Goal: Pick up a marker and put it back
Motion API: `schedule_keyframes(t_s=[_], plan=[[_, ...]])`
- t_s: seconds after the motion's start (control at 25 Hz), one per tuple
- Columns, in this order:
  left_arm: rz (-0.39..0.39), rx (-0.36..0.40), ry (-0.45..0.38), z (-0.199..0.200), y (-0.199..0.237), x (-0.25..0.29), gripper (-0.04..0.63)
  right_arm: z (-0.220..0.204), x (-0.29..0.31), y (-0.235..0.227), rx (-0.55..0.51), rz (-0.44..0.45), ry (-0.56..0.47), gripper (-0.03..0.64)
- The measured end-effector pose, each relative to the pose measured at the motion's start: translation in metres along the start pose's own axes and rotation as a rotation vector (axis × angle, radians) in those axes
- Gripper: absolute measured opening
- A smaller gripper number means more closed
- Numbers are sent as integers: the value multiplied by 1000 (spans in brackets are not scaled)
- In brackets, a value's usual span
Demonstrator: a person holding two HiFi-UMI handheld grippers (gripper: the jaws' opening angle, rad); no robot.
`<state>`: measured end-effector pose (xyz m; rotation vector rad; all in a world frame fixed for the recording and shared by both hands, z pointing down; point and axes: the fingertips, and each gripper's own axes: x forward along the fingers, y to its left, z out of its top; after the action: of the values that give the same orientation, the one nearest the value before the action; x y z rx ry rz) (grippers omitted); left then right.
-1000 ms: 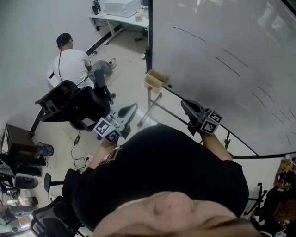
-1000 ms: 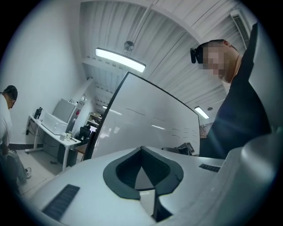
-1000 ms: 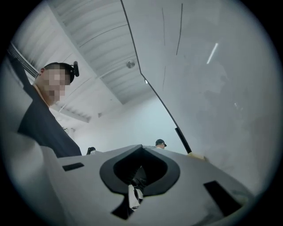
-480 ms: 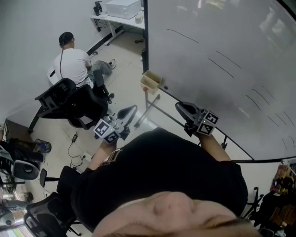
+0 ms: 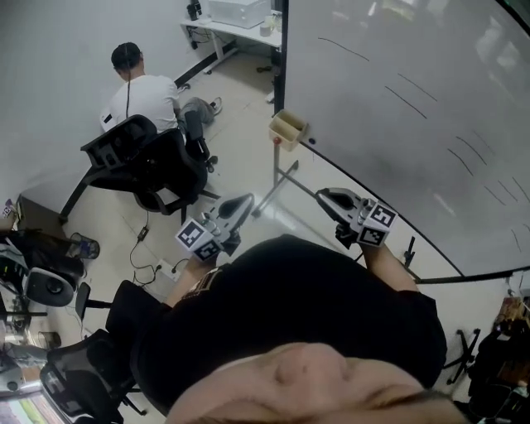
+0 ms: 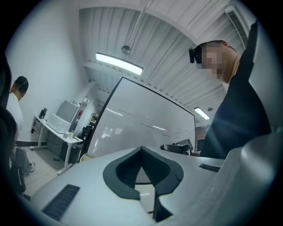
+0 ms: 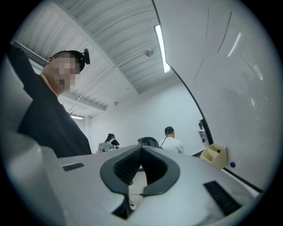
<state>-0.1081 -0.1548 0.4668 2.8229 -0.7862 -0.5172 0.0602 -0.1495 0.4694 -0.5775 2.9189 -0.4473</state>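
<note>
No marker shows in any view. A beige holder box (image 5: pixel 288 129) hangs at the lower left corner of the whiteboard (image 5: pixel 414 116), with a small blue dot (image 5: pixel 312 142) beside it. My left gripper (image 5: pixel 246 201) floats in front of my torso, shut and empty, pointing toward the board's stand. My right gripper (image 5: pixel 322 195) is also shut with nothing in it, below the board's lower edge and right of the holder. In the right gripper view its jaws (image 7: pixel 141 148) meet, and the holder (image 7: pixel 215 155) lies ahead to the right. The left gripper (image 6: pixel 141 149) faces the whiteboard (image 6: pixel 141 119).
A person in a white shirt (image 5: pixel 145 93) sits on the floor at the back left. A black office chair (image 5: pixel 153 166) stands between that person and me. A desk with a white box (image 5: pixel 236 15) is at the far wall. Cables and more chairs (image 5: pixel 79 385) lie at the left.
Both grippers have shifted sideways with my body. The holder and the seated person now sit further right and a little higher in the head view. Both jaws stay closed.
</note>
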Motion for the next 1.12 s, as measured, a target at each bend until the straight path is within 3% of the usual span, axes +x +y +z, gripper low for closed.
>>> schedule_keyframes(t_s=[0.2, 0.28, 0.48, 0.72, 1.12], plan=[[-56, -70, 44, -6, -14, -81, 3, -37, 27, 60, 79, -82, -46, 3], [-59, -57, 76, -2, -19, -110, 3, -51, 48, 86, 94, -76, -31, 3], [-18, -36, 55, 6, -32, -153, 3, -47, 64, 121, 61, -54, -23, 2], [16, -62, -44, 0, -82, -127, 3, -42, 15, 132, 5, -44, -32, 2], [11, -19, -33, -7, -119, -86, 3, -37, -41, 112, -12, -105, -19, 2]])
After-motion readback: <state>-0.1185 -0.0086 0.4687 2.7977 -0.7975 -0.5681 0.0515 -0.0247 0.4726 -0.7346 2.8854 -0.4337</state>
